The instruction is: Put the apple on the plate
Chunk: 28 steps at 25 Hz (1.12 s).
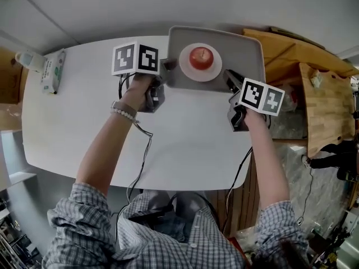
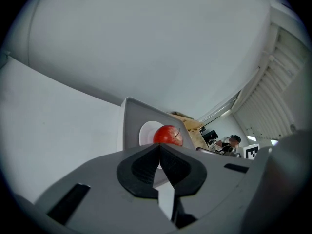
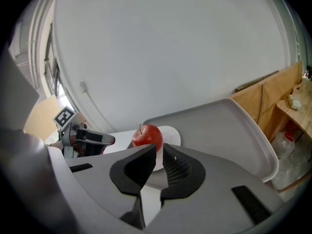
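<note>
In the left gripper view the left tongs cover the lower part of the apple and most of the plate. The right tongs hide the plate's near side in their own view. From the head view, print on the wipes pack is too small to read — and the near edge of the desk runs behind the person's arms.
</note>
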{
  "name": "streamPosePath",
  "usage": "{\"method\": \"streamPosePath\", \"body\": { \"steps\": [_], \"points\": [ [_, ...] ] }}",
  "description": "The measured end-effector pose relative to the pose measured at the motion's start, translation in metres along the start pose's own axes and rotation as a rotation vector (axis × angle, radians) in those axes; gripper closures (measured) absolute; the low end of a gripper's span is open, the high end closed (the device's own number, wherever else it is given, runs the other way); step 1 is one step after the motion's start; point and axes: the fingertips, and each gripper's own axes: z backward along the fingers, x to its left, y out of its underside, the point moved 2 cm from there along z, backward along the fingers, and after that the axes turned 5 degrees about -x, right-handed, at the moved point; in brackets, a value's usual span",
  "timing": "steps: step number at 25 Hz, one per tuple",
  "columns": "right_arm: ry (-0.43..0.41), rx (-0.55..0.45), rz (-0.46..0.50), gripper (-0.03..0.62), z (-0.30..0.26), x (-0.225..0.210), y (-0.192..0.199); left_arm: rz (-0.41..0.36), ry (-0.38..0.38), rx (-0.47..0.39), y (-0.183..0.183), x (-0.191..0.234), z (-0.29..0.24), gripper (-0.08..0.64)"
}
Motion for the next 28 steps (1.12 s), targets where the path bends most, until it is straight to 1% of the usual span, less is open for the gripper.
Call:
{"method": "streamPosePath", "body": {
  "steps": [4,6,9,11,12,14,16,19,21,25,28],
  "points": [
    [-0.019,-0.08,-0.01,0.549,0.03,0.019,0.002,-0.105,0.006,-0.034,0.004,-0.016,0.03,0.551],
    [-0.011,-0.103,-0.001,0.552,0.047,0.025,0.001,-0.168,-0.02,-0.066,0.005,-0.022,0.047,0.551],
    [0.007,-0.142,0.022,0.555,0.077,0.034,-0.003,-0.282,-0.071,-0.125,0.004,-0.034,0.078,0.552],
    [0.011,-0.181,0.052,0.555,0.099,0.045,-0.012,-0.334,-0.074,-0.166,0.003,-0.047,0.102,0.551],
    [0.013,-0.203,0.072,0.555,0.11,0.051,-0.018,-0.349,-0.062,-0.189,0.001,-0.056,0.115,0.552],
    [0.013,-0.251,0.12,0.555,0.133,0.066,-0.029,-0.37,-0.015,-0.241,-0.001,-0.078,0.139,0.551],
    [0.024,-0.302,0.202,0.555,0.157,0.081,-0.036,-0.391,0.021,-0.298,0.0,-0.096,0.162,0.552],
    [0.068,-0.363,0.379,0.555,0.184,0.096,-0.038,-0.414,0.02,-0.388,0.003,-0.11,0.189,0.552],
    [0.083,-0.399,0.455,0.555,0.2,0.105,-0.038,-0.422,0.006,-0.43,0.007,-0.115,0.202,0.552],
    [0.082,-0.475,0.532,0.555,0.226,0.124,-0.04,-0.435,0.0,-0.472,0.023,-0.124,0.229,0.552],
    [0.042,-0.557,0.539,0.555,0.242,0.14,-0.046,-0.475,0.006,-0.519,0.036,-0.136,0.251,0.552]
  ]
}}
